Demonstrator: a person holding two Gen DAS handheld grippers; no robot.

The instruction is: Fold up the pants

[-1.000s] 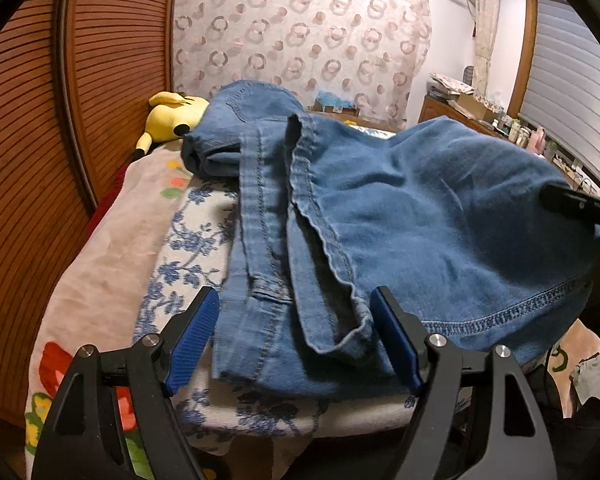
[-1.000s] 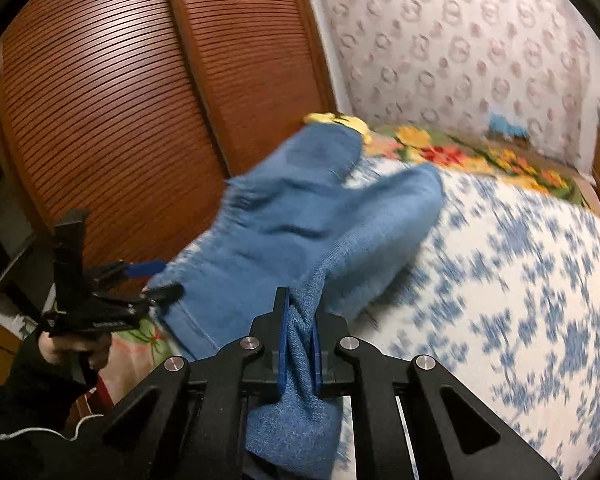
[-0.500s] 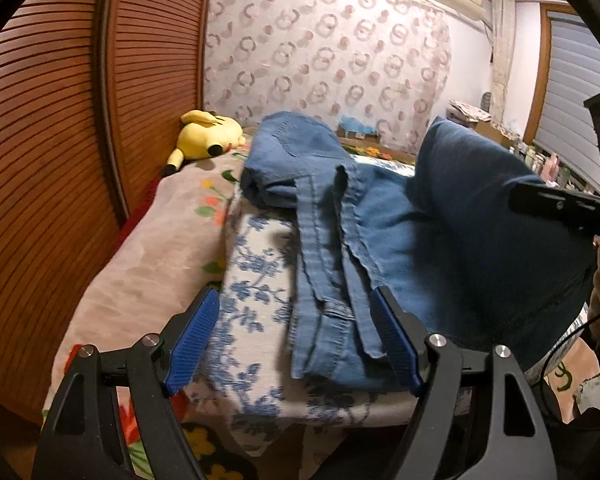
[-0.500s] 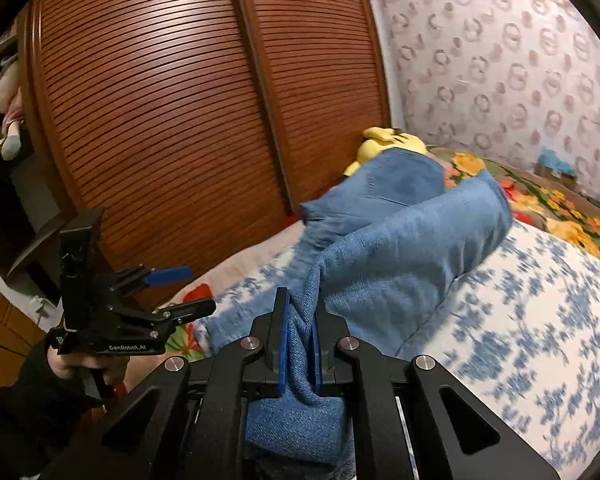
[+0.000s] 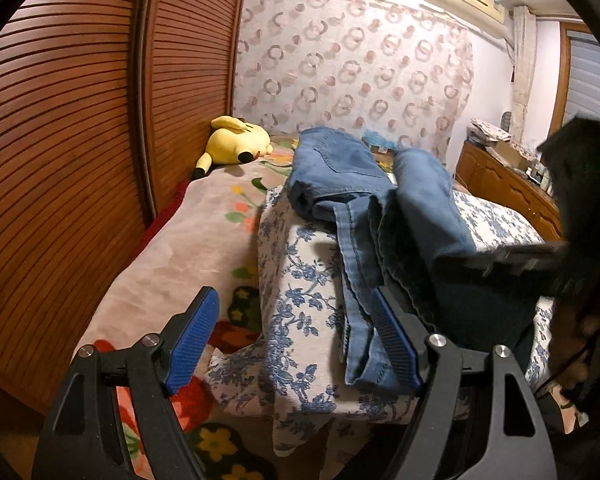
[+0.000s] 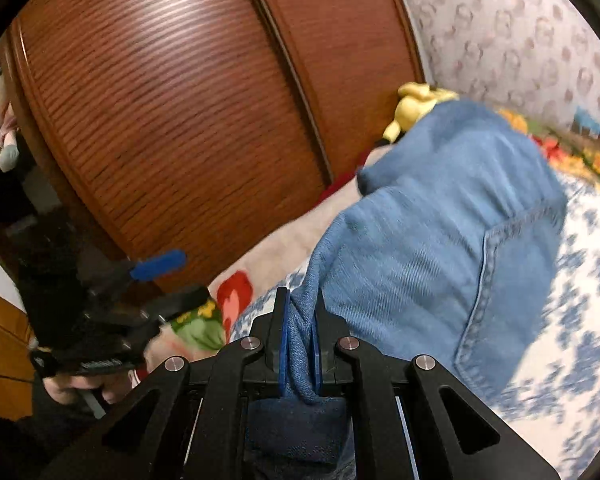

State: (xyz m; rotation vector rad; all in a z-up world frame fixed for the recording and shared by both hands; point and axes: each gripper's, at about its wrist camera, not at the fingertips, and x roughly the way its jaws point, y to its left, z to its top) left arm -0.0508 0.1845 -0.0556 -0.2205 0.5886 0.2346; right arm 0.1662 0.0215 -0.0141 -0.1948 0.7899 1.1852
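Jeans [image 6: 440, 240] swung nearer wardrobe [image 6: 180, 120], right gripper [image 6: 300, 344] clamping hem, left gripper [image 5: 296, 340] spread wide, empty, off bed edge [image 5: 300, 320]

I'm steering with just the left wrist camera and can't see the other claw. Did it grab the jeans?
Observer: Yes. The right gripper is shut on a bunched fold of the jeans.
Operator: Is my claw holding anything?
Observer: No. Seen from the right wrist camera, the left gripper hangs open, off the bed's edge, by the wooden doors, touching no cloth.
Operator: Is the yellow toy squashed?
Observer: I cannot tell. From the right side the lifted denim hides most of the yellow plush; only its top shows.
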